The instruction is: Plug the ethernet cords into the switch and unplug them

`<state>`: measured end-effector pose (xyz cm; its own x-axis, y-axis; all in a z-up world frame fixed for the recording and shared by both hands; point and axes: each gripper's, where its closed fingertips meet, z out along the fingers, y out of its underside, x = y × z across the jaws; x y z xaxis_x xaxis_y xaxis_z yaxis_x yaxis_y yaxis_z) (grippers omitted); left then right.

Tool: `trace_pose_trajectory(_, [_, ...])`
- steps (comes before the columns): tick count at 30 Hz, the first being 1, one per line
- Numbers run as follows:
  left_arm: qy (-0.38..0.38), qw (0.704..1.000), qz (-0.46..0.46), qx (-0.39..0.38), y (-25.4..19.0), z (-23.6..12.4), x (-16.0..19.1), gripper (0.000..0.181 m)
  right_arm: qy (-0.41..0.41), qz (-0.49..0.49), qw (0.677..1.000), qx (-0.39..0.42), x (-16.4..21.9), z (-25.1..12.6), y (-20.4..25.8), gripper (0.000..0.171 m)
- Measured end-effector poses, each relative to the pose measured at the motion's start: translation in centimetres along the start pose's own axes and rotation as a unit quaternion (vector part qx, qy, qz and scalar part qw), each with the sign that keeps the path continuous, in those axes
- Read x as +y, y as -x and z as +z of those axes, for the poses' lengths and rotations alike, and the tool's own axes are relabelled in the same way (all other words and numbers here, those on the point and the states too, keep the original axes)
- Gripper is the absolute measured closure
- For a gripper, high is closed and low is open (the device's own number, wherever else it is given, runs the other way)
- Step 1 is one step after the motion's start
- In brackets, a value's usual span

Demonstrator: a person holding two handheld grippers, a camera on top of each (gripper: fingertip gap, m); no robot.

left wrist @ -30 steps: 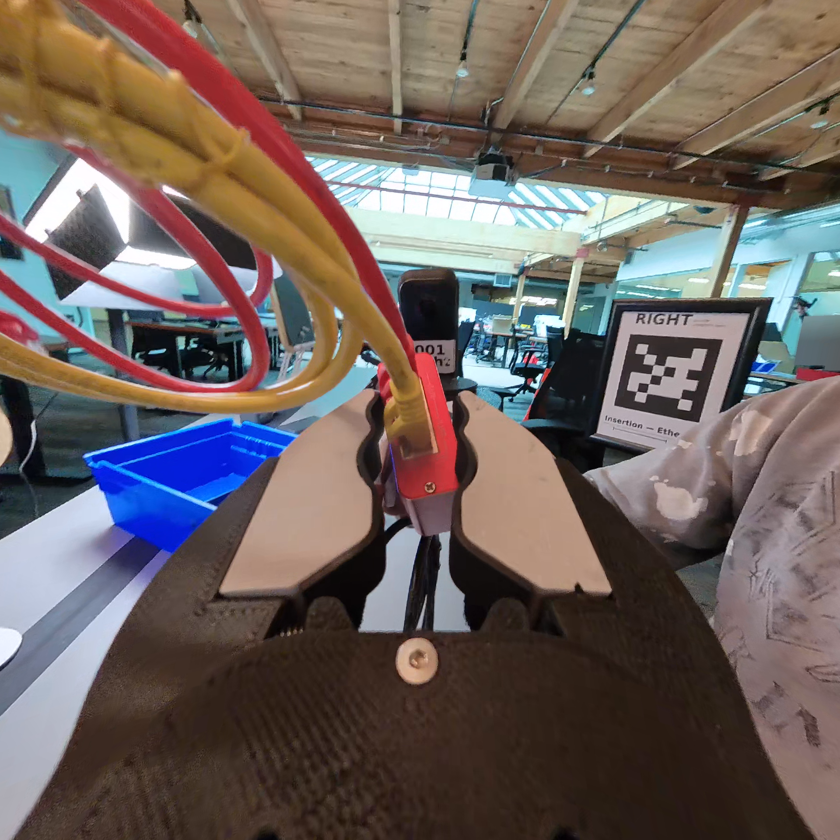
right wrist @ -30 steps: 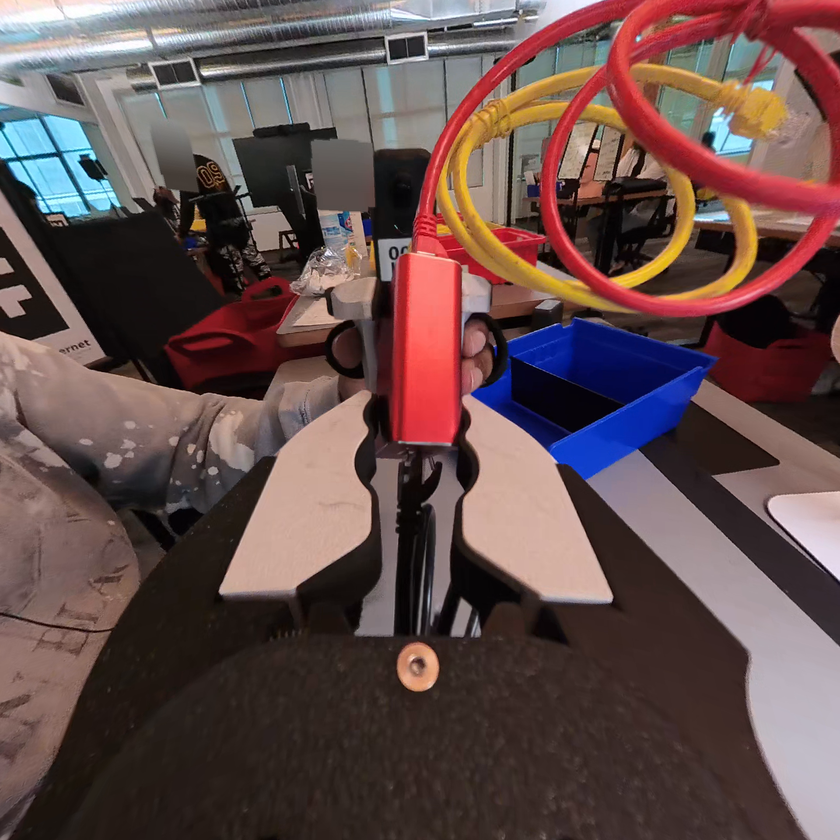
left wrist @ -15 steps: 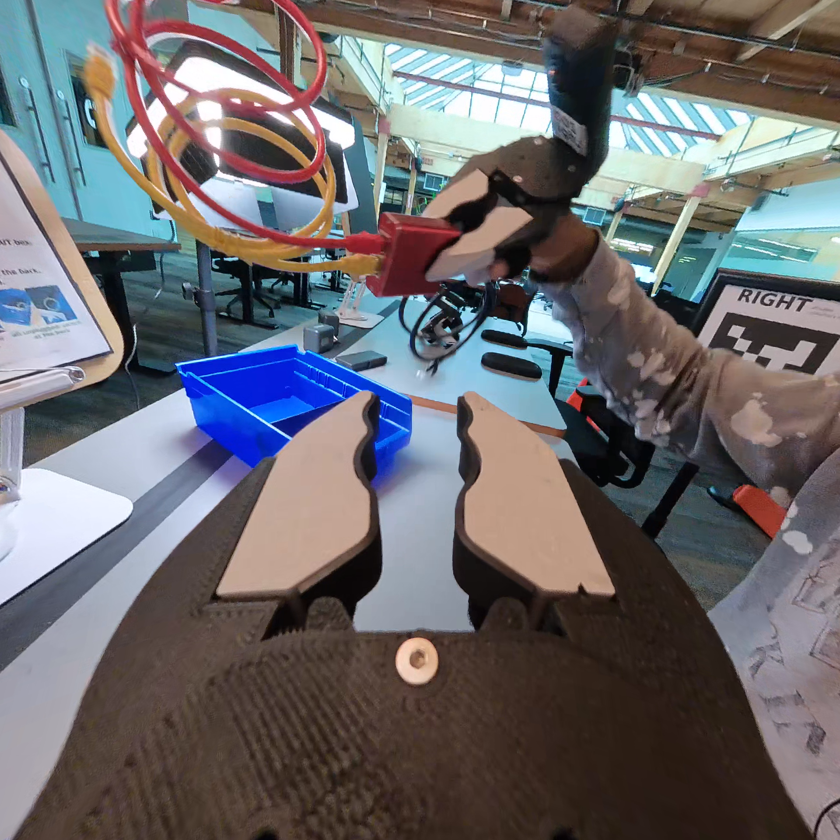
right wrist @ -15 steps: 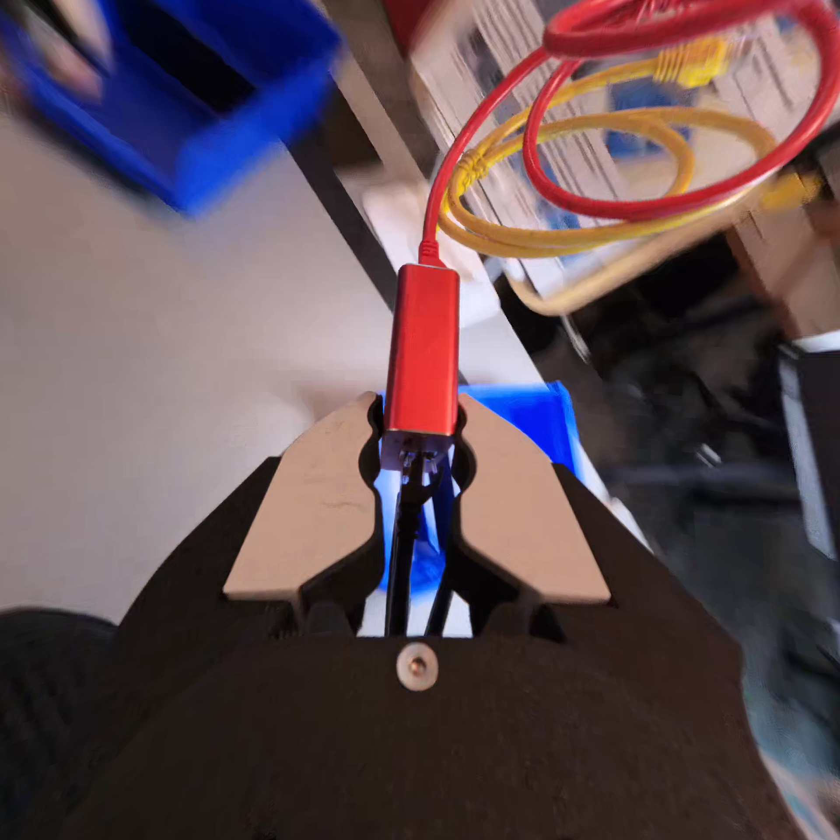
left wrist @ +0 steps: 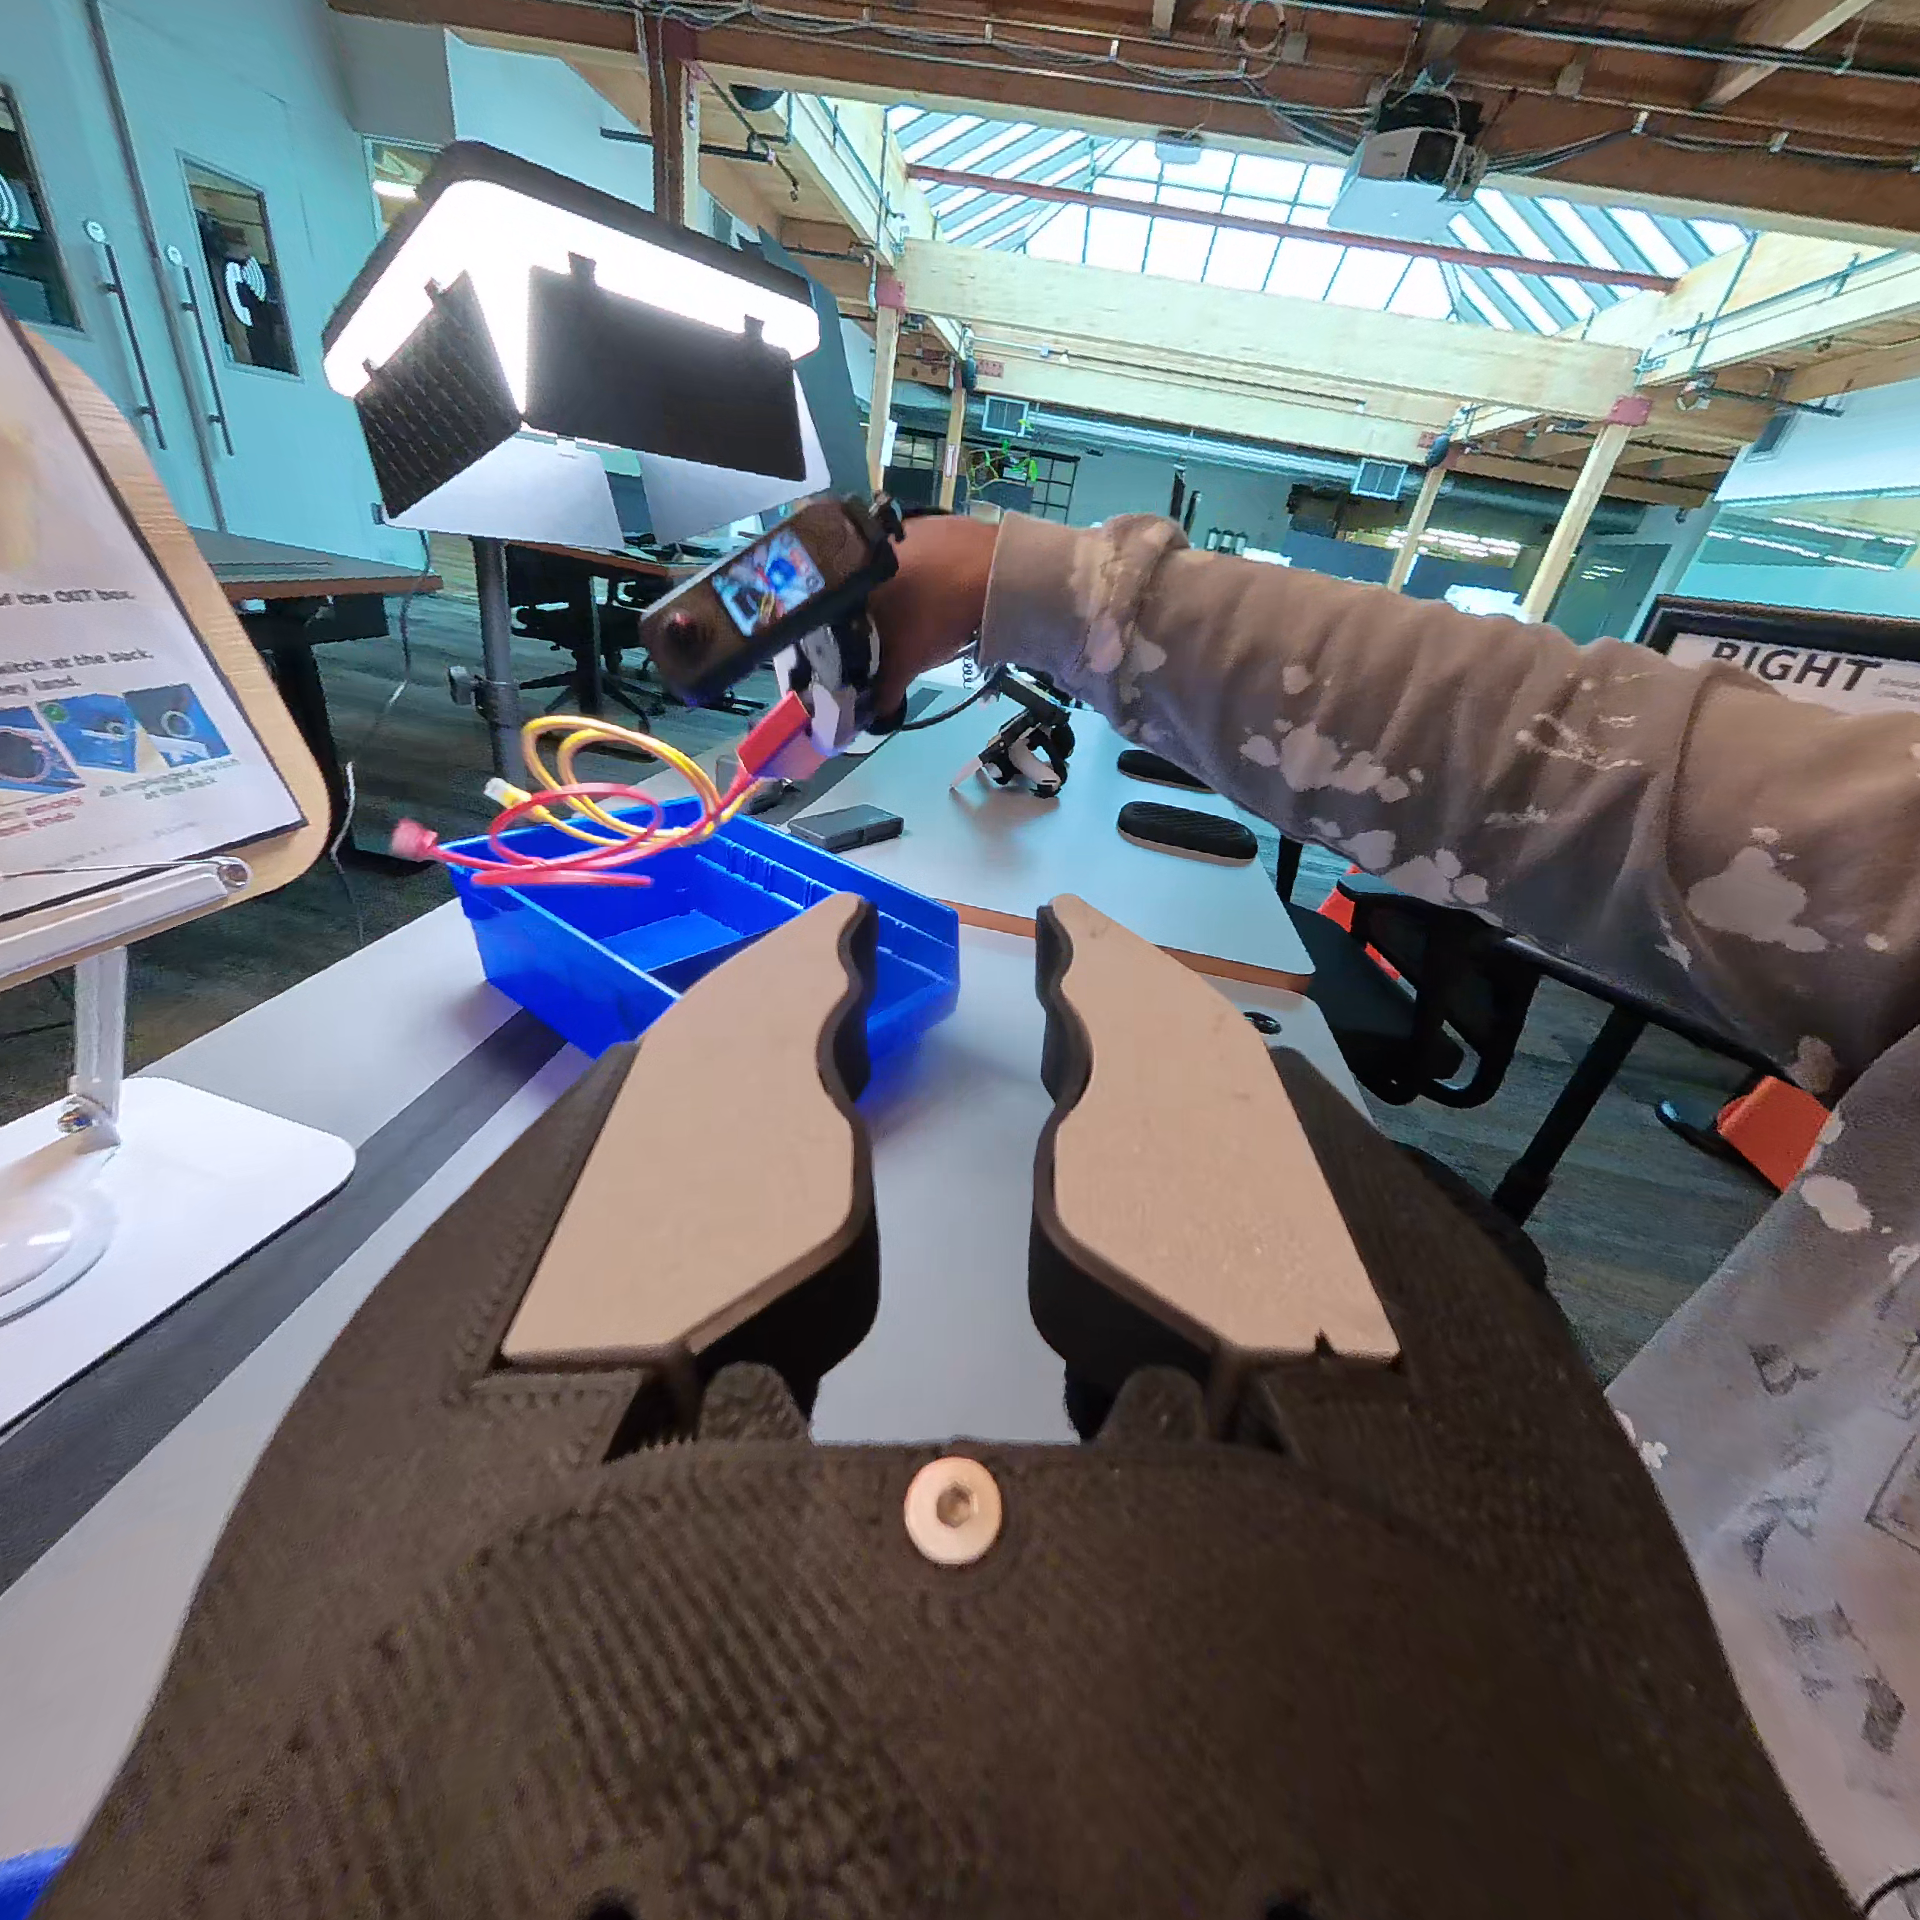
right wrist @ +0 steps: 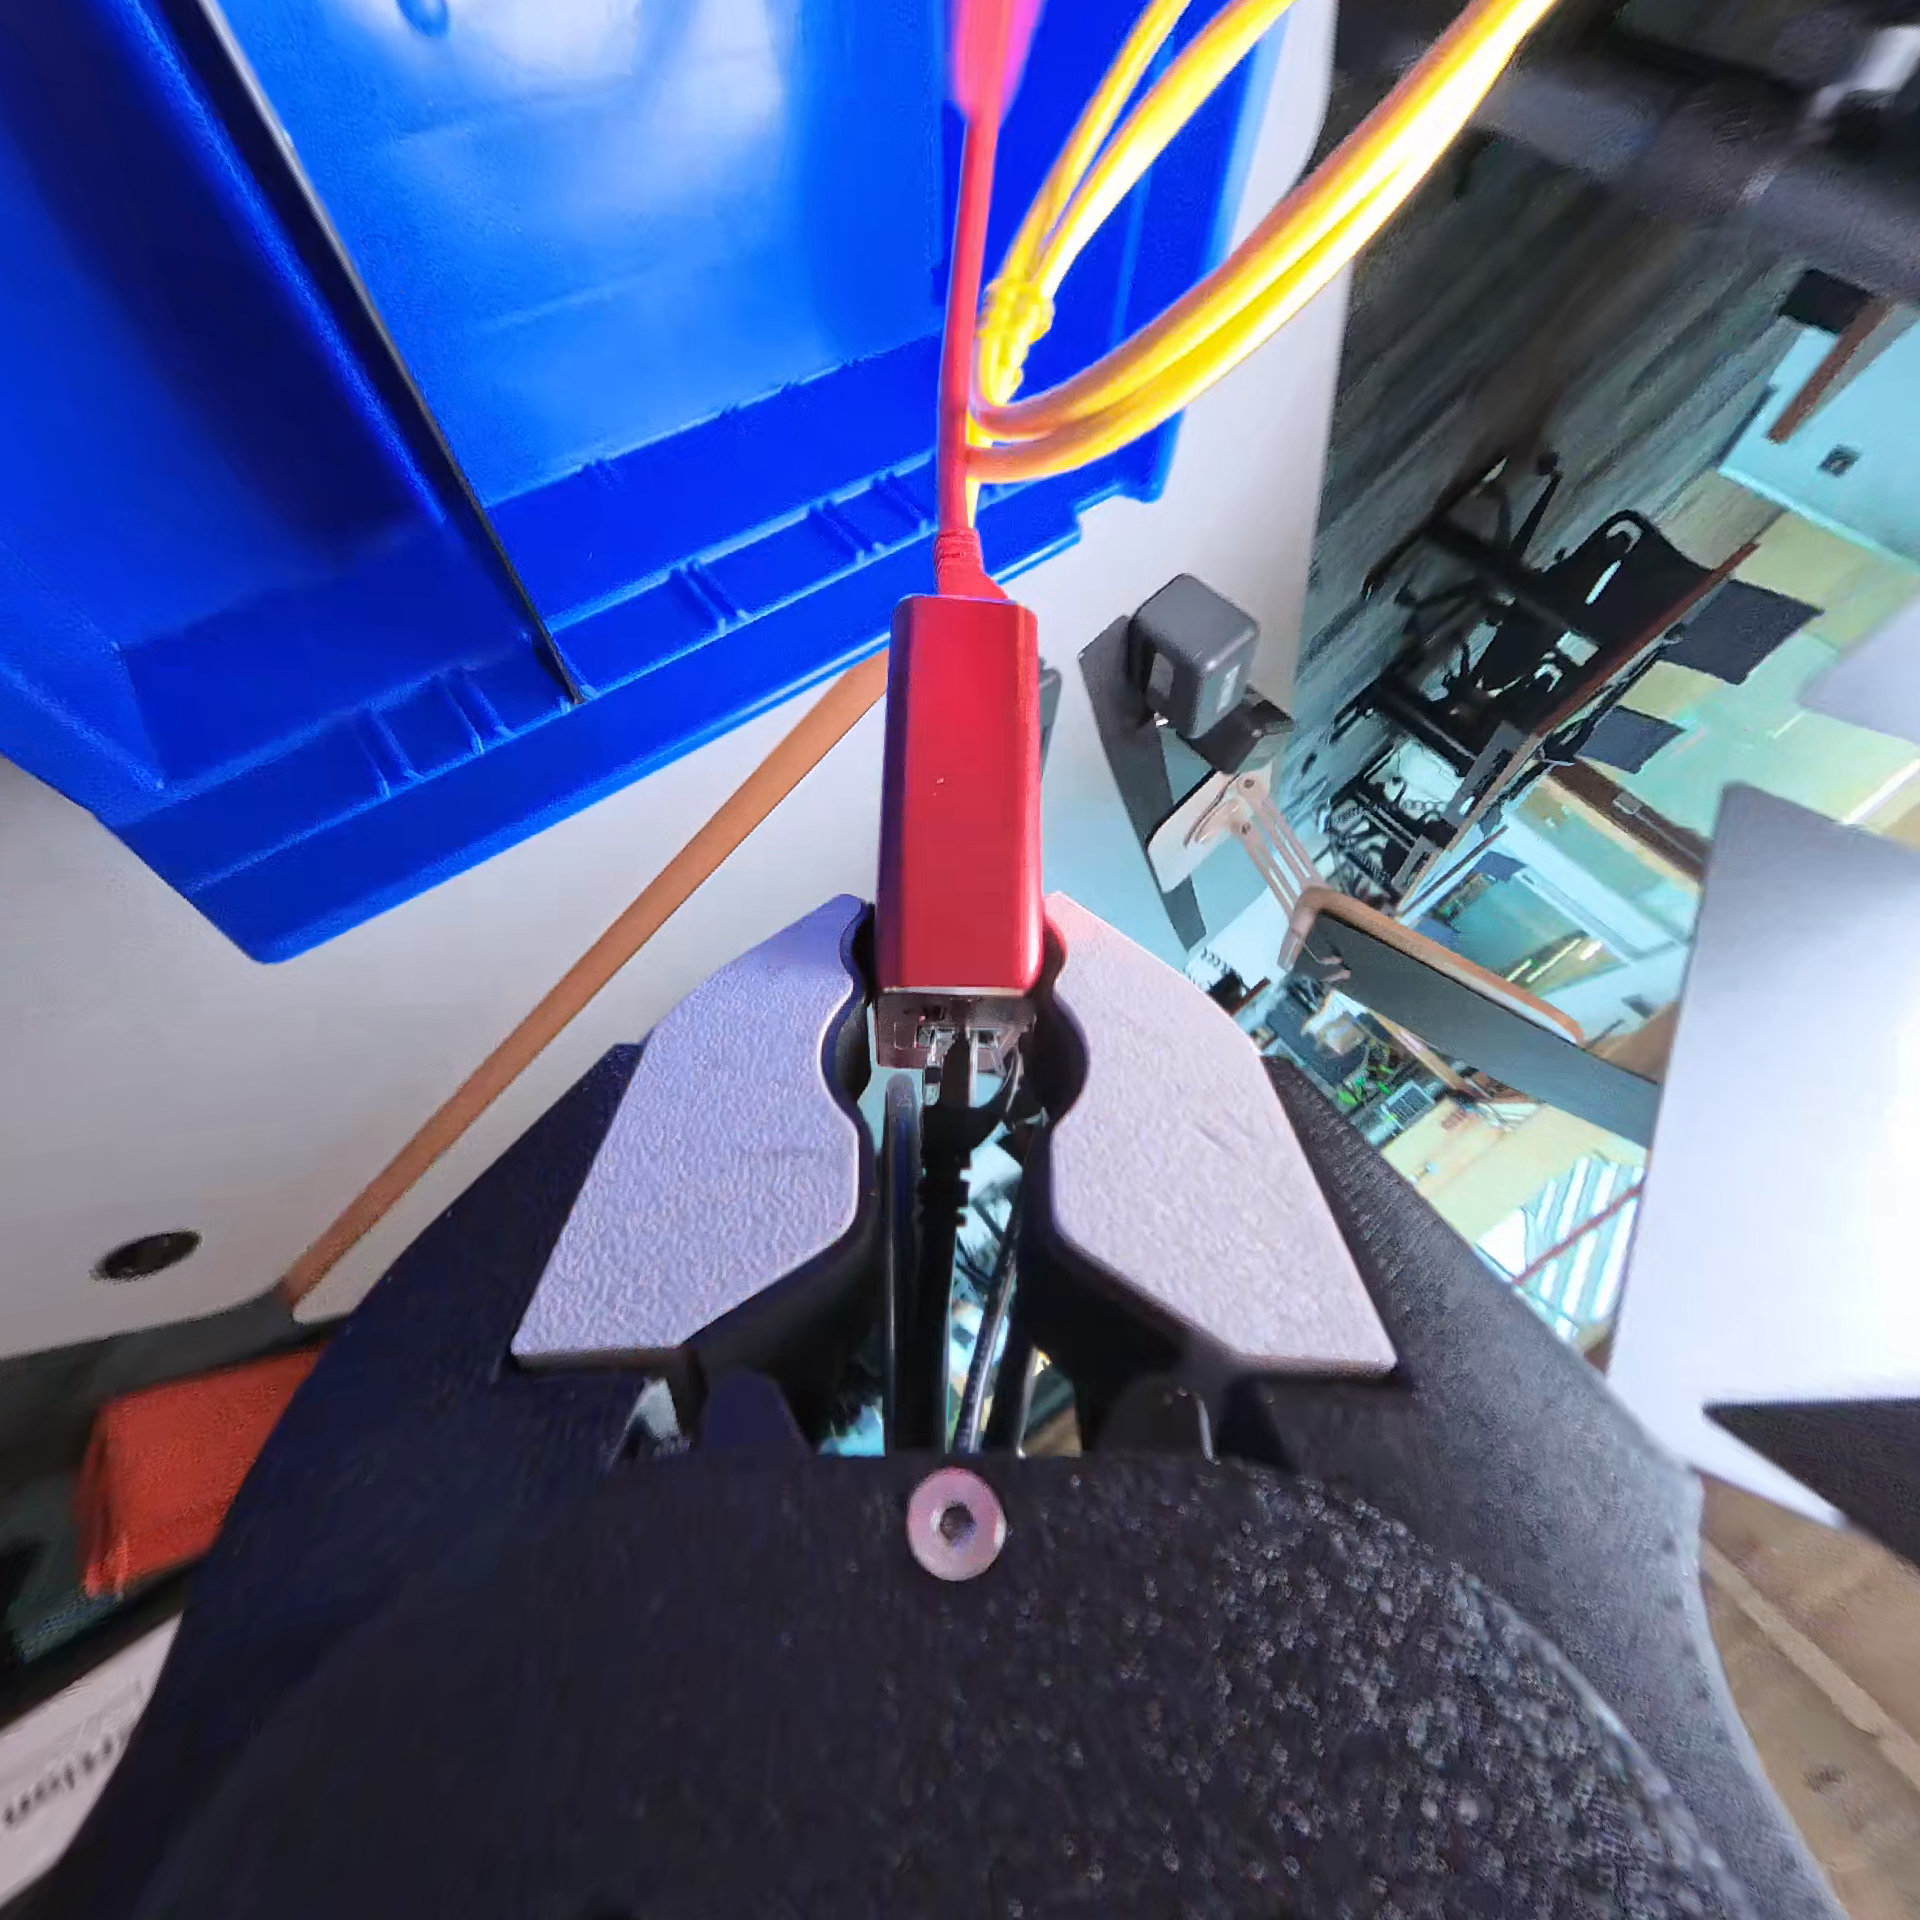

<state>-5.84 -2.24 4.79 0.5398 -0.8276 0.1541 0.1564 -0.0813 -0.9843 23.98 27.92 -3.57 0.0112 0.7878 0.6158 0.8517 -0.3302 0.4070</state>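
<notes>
one claw around red switch

Bin on table, cords above, stand leftward.

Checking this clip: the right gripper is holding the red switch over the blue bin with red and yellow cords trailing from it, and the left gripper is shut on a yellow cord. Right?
Not quite. The left gripper is open and holds nothing, as the left wrist view shows. The rest stands: the right gripper is shut on the red switch above the blue bin, with the red cord and yellow cord trailing from it.
</notes>
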Motion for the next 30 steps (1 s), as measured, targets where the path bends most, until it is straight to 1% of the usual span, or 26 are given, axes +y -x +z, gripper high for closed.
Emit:
trace_pose_trajectory(3, [-0.009, 1.000, -0.003, -0.008, 0.8, -0.5, -0.3, 0.153, 0.053, -0.084, 0.995, 0.000, -0.4, 1.6, 0.9, 0.144])
trace_pose_trajectory(8, [-0.016, 0.999, -0.027, -0.007, 1.9, -0.7, 0.0, 0.155, 0.066, -0.244, 0.967, -0.023, -2.9, 1.4, 4.3, 0.145])
trace_pose_trajectory(10, [-0.014, 0.999, -0.032, -0.008, 2.1, -0.6, 0.2, 0.155, 0.071, -0.278, 0.958, -0.007, -4.1, 1.4, 3.8, 0.144])
trace_pose_trajectory(13, [-0.008, 1.000, -0.027, -0.011, 2.0, -0.6, 0.5, 0.155, 0.069, -0.305, 0.950, -0.007, -5.7, 1.9, 3.0, 0.144])
trace_pose_trajectory(17, [-0.011, 0.999, -0.026, -0.018, 2.6, -0.8, 0.5, 0.156, 0.095, -0.384, 0.919, -0.005, -7.0, 3.7, 3.8, 0.144])
trace_pose_trajectory(19, [-0.012, 0.999, -0.035, -0.020, 3.1, -0.9, 0.7, 0.156, 0.083, -0.385, 0.919, -0.029, -8.1, 4.6, 5.3, 0.143])
trace_pose_trajectory(21, [-0.010, 0.999, -0.043, -0.021, 3.5, -0.9, 1.0, 0.156, 0.055, -0.366, 0.928, -0.051, -9.3, 5.0, 6.4, 0.140])
trace_pose_trajectory(23, [-0.007, 0.999, -0.047, -0.022, 3.8, -0.9, 1.4, 0.156, 0.060, -0.335, 0.938, -0.071, -9.4, 5.2, 7.0, 0.135])
trace_pose_trajectory(25, [-0.004, 0.998, -0.051, -0.021, 3.9, -0.7, 1.6, 0.156, 0.040, -0.295, 0.949, -0.107, -9.6, 5.1, 7.8, 0.124])
trace_pose_trajectory(28, [0.003, 0.998, -0.051, -0.024, 4.2, -0.6, 2.0, 0.156, -0.011, -0.246, 0.957, -0.153, -9.9, 4.3, 8.2, 0.117])
trace_pose_trajectory(30, [0.005, 0.998, -0.053, -0.025, 4.4, -0.6, 2.2, 0.156, -0.038, -0.219, 0.960, -0.170, -9.7, 3.6, 8.0, 0.115])
